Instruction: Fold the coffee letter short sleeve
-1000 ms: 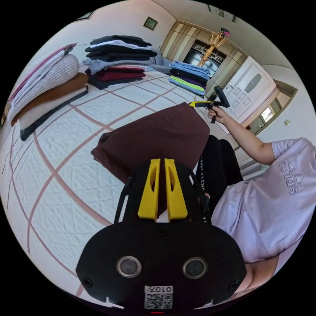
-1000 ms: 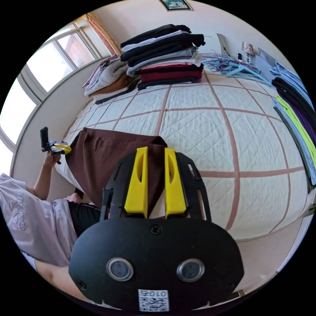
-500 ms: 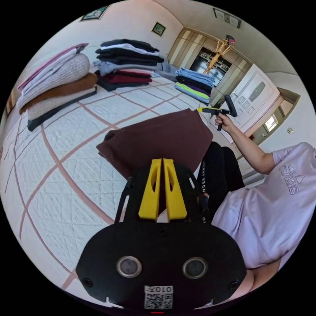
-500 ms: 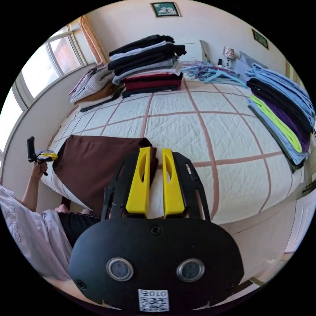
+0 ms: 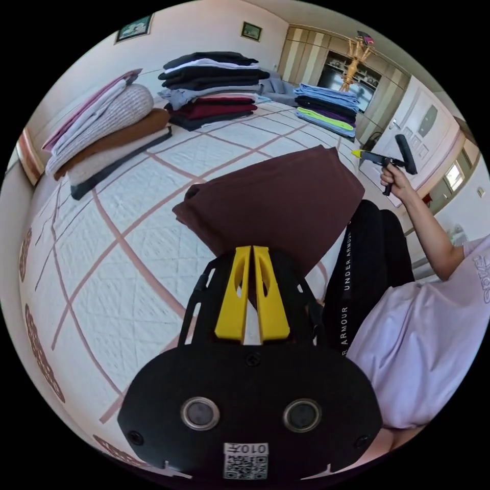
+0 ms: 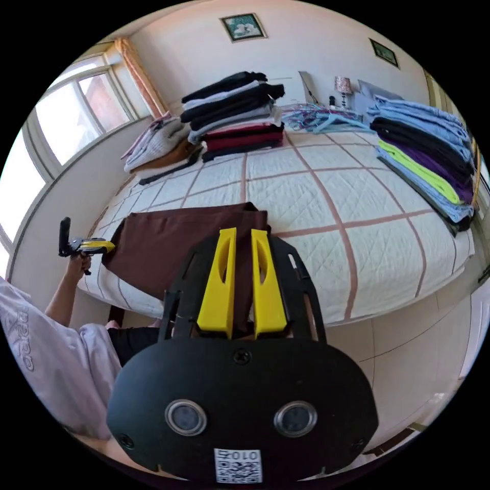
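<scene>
While the brown short sleeve (image 5: 275,199) lies folded on the bed (image 5: 127,286) at its near edge, left hand-held gripper (image 5: 251,251) is clamped on its near corner. Right hand-held gripper (image 6: 242,236) has jaws nearly together over the far corner; grip unclear. Folded clothing stacks (image 6: 240,115) sit along the far side.

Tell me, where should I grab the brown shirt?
Take the shirt by its two near corners, coming from the near edge of the bed, where the person stands. It lies flat and that side reaches the edge, so jaws can probably slip around the thin cloth there. The far fold looks thicker.
</scene>
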`<action>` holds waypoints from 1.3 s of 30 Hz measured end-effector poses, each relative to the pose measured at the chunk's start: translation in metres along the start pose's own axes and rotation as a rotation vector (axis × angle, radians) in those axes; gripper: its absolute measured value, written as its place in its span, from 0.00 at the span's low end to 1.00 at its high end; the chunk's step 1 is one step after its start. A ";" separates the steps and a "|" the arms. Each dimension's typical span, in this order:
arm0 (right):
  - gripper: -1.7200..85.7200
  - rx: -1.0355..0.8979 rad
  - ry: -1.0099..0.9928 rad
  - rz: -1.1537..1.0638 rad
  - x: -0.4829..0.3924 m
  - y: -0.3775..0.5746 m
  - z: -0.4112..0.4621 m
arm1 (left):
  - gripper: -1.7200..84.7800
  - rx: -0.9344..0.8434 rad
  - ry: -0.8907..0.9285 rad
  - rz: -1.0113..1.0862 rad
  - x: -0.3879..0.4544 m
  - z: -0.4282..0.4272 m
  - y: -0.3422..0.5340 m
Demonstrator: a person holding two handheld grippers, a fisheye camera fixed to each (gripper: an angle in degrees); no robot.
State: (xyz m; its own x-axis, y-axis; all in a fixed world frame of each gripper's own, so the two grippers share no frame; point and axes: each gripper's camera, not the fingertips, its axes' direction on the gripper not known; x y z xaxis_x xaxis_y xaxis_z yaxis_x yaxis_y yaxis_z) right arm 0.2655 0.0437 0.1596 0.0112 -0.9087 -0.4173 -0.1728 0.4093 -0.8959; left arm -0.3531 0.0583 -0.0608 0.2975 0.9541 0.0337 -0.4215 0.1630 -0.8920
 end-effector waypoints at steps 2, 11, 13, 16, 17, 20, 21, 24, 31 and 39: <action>0.10 0.022 -0.020 -0.130 -0.049 0.004 -0.013 | 0.02 0.026 0.005 -0.071 -0.010 -0.013 0.014; 0.13 -0.070 -0.015 -0.686 -0.301 0.003 0.064 | 0.02 0.226 0.073 -0.267 -0.048 -0.065 0.088; 0.14 -0.110 0.002 -0.785 -0.344 -0.004 0.081 | 0.02 0.260 0.108 -0.273 -0.051 -0.071 0.101; 0.14 -0.109 0.033 -0.941 -0.399 -0.012 0.104 | 0.02 0.297 0.183 -0.268 -0.053 -0.077 0.113; 0.14 -0.122 0.065 -0.994 -0.415 -0.014 0.116 | 0.02 0.298 0.189 -0.265 -0.053 -0.079 0.115; 0.14 -0.165 0.093 -1.065 -0.437 -0.020 0.145 | 0.02 0.310 0.178 -0.268 -0.053 -0.087 0.122; 0.14 -0.181 0.101 -1.069 -0.438 -0.022 0.151 | 0.02 0.321 0.189 -0.275 -0.055 -0.089 0.125; 0.12 -0.241 0.055 -1.026 -0.433 -0.039 0.165 | 0.02 0.326 0.259 -0.269 -0.056 -0.084 0.124; 0.07 -0.319 -0.059 -0.855 -0.382 -0.085 0.181 | 0.02 0.314 0.314 0.120 0.018 -0.083 0.101; 0.06 -0.345 -0.259 -0.705 -0.325 -0.131 0.169 | 0.02 0.404 0.280 0.512 0.166 -0.066 0.063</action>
State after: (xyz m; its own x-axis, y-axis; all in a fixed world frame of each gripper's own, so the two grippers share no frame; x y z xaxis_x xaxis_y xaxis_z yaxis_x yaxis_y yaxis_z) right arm 0.4508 0.2994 0.3870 0.4493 -0.8780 0.1650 -0.3331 -0.3360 -0.8810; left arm -0.2737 0.2100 -0.1409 0.1630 0.8441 -0.5108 -0.8361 -0.1567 -0.5258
